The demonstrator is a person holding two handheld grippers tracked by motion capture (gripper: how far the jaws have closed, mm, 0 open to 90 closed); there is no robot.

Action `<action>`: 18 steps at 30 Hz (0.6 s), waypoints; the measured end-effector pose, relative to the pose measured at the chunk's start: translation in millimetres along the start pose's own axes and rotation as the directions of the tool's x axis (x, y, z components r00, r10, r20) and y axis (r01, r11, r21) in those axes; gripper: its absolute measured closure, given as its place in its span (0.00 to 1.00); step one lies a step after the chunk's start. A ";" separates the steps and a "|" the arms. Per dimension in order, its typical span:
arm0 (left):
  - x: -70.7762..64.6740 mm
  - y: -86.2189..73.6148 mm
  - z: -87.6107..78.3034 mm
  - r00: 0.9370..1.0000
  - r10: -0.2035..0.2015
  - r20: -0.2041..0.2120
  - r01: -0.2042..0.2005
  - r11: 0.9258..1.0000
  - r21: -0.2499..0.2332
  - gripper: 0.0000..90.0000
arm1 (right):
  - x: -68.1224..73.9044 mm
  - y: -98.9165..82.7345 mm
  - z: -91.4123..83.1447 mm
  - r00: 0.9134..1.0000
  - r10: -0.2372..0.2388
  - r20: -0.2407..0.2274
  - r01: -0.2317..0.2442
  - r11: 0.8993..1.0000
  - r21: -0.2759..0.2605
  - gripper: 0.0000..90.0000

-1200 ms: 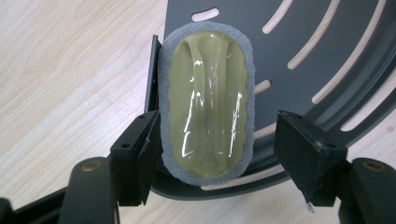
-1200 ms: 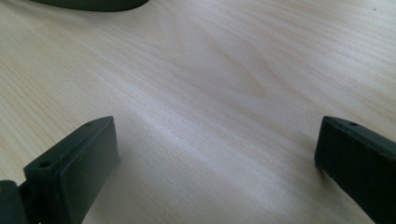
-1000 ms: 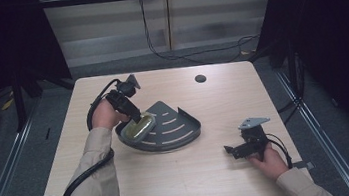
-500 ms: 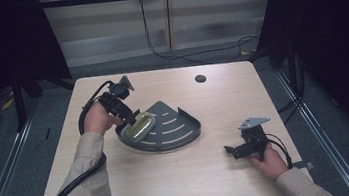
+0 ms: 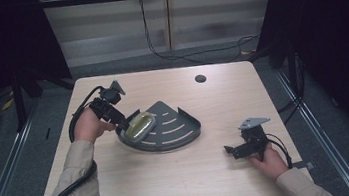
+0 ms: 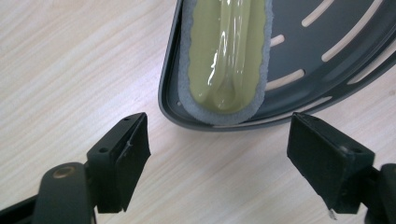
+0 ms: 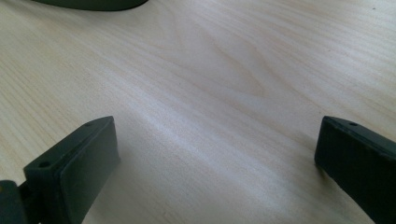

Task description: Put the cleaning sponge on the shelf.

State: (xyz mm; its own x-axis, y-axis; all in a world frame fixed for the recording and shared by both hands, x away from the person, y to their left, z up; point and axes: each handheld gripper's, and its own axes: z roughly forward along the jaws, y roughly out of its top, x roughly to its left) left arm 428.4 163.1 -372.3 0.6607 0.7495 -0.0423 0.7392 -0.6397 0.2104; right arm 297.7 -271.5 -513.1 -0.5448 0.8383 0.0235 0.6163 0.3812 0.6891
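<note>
A dark grey, slotted, fan-shaped tray (image 5: 181, 130) lies in the middle of the wooden table. A yellow-green sponge with a grey rim (image 5: 138, 124) rests in its left corner. My left gripper (image 5: 123, 125) hovers just off that corner. Its jaws have just been opening and stand wide, with nothing between them. In the left gripper view the sponge (image 6: 229, 56) lies in the tray (image 6: 327, 56) just beyond my left gripper (image 6: 219, 128). My right gripper (image 5: 233, 149) rests low near the table's front right, open over bare wood. The right gripper view shows my right gripper (image 7: 215, 128) with jaws apart and the tray's edge (image 7: 93, 3) far off.
A small round dark hole (image 5: 200, 78) sits near the table's far edge. Cables run across the floor behind the table (image 5: 182, 56). Bare wood lies between the tray and the right gripper.
My left gripper has drawn back leftward from the sponge and its jaws have spread. The sponge stays in the tray. The right hand has not moved.
</note>
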 end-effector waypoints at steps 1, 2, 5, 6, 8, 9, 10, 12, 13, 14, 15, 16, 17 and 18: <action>0.2 -1.4 -0.4 1.000 -0.004 -0.003 0.004 1.000 0.002 0.22 | 0.0 0.0 0.0 1.000 0.000 0.000 0.000 1.000 0.000 0.00; 0.9 -2.9 -0.7 1.000 -0.002 -0.002 0.002 1.000 -0.001 0.22 | 0.0 0.0 0.0 1.000 0.000 0.000 0.000 1.000 0.000 0.00; 1.6 -7.6 -1.3 1.000 -0.007 0.001 0.007 1.000 -0.002 0.22 | 0.1 0.0 0.0 1.000 0.001 0.000 -0.001 1.000 0.000 0.00; 1.9 -9.2 -1.5 1.000 -0.008 0.000 0.008 1.000 -0.004 0.22 | 0.1 0.0 0.0 1.000 0.002 0.000 -0.002 1.000 0.001 0.00; 2.5 -12.1 -2.2 1.000 -0.010 -0.003 0.010 1.000 -0.004 0.22 | 0.1 0.0 0.0 1.000 0.001 0.000 -0.001 1.000 0.001 0.00; 3.0 -13.8 -2.2 1.000 -0.011 -0.003 0.011 1.000 -0.006 0.22 | 0.1 0.0 0.0 1.000 0.001 0.000 -0.001 1.000 0.001 0.00; 3.6 -15.6 -2.5 1.000 -0.014 -0.004 0.014 1.000 -0.004 0.22 | 0.0 -0.1 0.0 1.000 -0.001 0.000 0.001 1.000 0.000 0.00; 4.7 -18.3 -2.5 1.000 -0.020 -0.003 0.020 1.000 -0.009 0.21 | 0.0 -0.1 0.0 1.000 -0.001 0.000 0.001 1.000 0.000 0.00; 5.2 -19.4 -2.6 1.000 -0.021 -0.005 0.021 1.000 -0.006 0.21 | 0.0 -0.1 0.0 1.000 0.000 0.000 0.000 1.000 0.000 0.00; 5.9 -21.4 -2.6 1.000 -0.023 -0.005 0.023 1.000 -0.008 0.21 | -0.1 -0.1 0.0 1.000 -0.001 0.000 0.001 1.000 0.000 0.00; 6.4 -22.9 -2.6 1.000 -0.027 -0.003 0.027 1.000 -0.007 0.21 | 0.1 0.0 0.0 1.000 0.001 0.000 -0.001 1.000 0.001 0.00; 7.1 -24.4 -2.6 0.999 -0.032 0.001 0.032 0.999 -0.009 0.21 | 0.0 -0.1 0.0 1.000 -0.001 0.000 0.001 1.000 0.000 0.00; 7.6 -25.4 -2.4 0.999 -0.035 0.000 0.035 0.999 -0.012 0.21 | 0.0 -0.1 0.0 1.000 0.000 -0.001 0.000 1.000 0.001 0.00; 8.1 -27.3 -2.1 0.999 -0.036 0.001 0.036 0.999 -0.013 0.20 | 0.1 -0.1 -0.1 1.000 0.002 -0.001 -0.002 1.000 0.001 0.00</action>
State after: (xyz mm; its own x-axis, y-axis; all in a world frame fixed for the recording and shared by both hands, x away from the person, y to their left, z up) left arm 413.3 187.0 -376.3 0.6337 0.7719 -0.0508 0.7608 -0.6100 0.2216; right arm 297.5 -271.5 -513.1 -0.5441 0.8386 0.0253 0.6181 0.3803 0.6880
